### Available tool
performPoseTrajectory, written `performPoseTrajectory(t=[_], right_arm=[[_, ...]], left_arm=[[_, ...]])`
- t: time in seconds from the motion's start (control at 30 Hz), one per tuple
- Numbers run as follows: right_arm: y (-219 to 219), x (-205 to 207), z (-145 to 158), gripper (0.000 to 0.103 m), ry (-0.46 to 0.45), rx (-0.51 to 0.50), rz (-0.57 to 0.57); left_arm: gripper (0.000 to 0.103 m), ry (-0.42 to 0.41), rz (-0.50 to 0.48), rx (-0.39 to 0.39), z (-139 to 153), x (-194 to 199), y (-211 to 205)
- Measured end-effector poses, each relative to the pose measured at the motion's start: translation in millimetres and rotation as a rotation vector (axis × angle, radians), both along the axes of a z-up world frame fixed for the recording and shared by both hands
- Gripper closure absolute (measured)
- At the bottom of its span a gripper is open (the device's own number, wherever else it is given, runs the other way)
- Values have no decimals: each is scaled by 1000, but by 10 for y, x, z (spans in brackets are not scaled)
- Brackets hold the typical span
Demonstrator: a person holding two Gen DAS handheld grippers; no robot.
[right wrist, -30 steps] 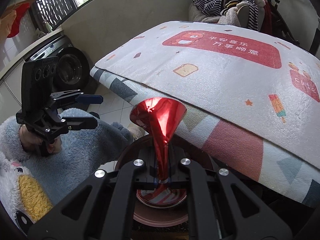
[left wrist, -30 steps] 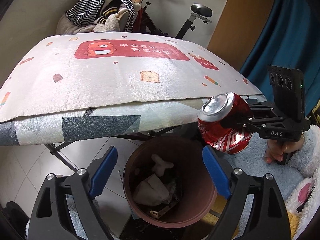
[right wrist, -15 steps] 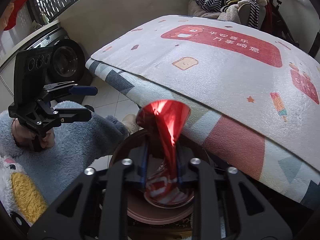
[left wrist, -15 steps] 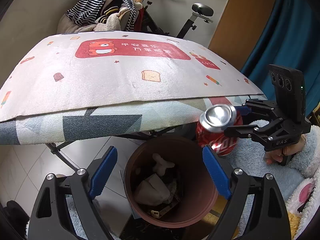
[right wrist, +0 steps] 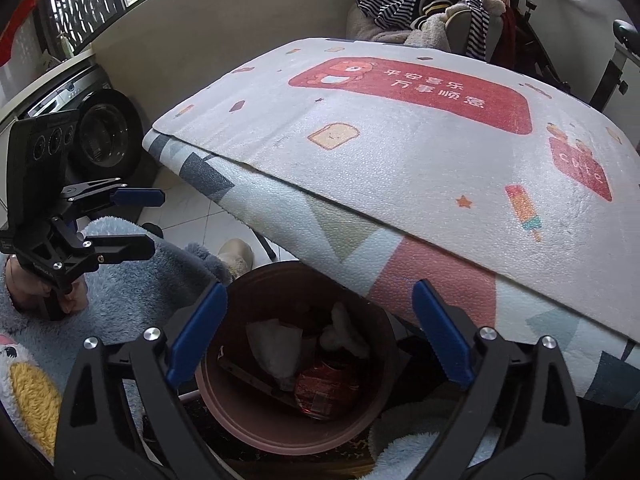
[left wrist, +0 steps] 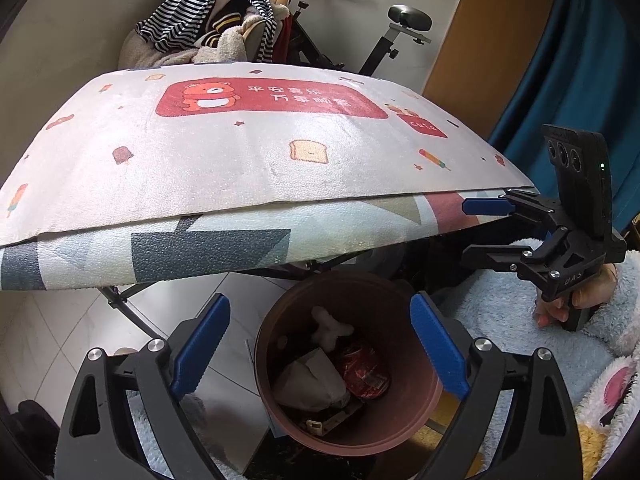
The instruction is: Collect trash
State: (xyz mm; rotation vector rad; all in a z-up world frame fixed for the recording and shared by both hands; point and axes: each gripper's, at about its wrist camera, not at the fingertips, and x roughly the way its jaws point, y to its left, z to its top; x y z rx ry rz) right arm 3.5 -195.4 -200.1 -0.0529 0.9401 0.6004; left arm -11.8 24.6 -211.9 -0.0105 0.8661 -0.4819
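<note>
Right gripper (right wrist: 318,332), jaws just opened wide with nothing between them, hangs directly over the brown waste bin (right wrist: 240,432). The crushed red can (right wrist: 324,390) lies below the claw among paper scraps at the bin's bottom, its long axis indistinct. Left gripper (left wrist: 318,344), likewise spread and empty, points into the same bin; the patterned table mat (left wrist: 260,168) beyond shows no further trash, so neither hand is evidently nearer a next item.
</note>
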Motion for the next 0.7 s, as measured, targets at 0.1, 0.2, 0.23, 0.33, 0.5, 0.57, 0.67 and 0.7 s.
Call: performPoseTrajectory(t=[0.1,0.2,0.23,0.33,0.5,0.57,0.67,0.7], right_arm=[[13,43,-3,9,-1,-10,-19],[17,43,19,7,-10,-26,-55],[-5,52,42,7,-13,-28,-75],[-63,70,84,6,-22,-37,-131],[-168,126,246,6,-32,-44,-211],[-214,149,384,6,-53,-40,-233],[-240,164,587,6,-88,-44,-253],[-253,181,628,6,-97,-47,-257]], left_arm=[[13,-16,30,26,25,0,12],[12,-44,44,59,85,-17,2],[10,-57,52,75,118,-17,-4],[8,-100,85,115,239,-13,-17],[6,-170,180,164,502,61,-18],[6,-203,221,198,648,102,-44],[6,-272,241,225,905,137,-100],[6,-286,238,215,986,149,-109]])
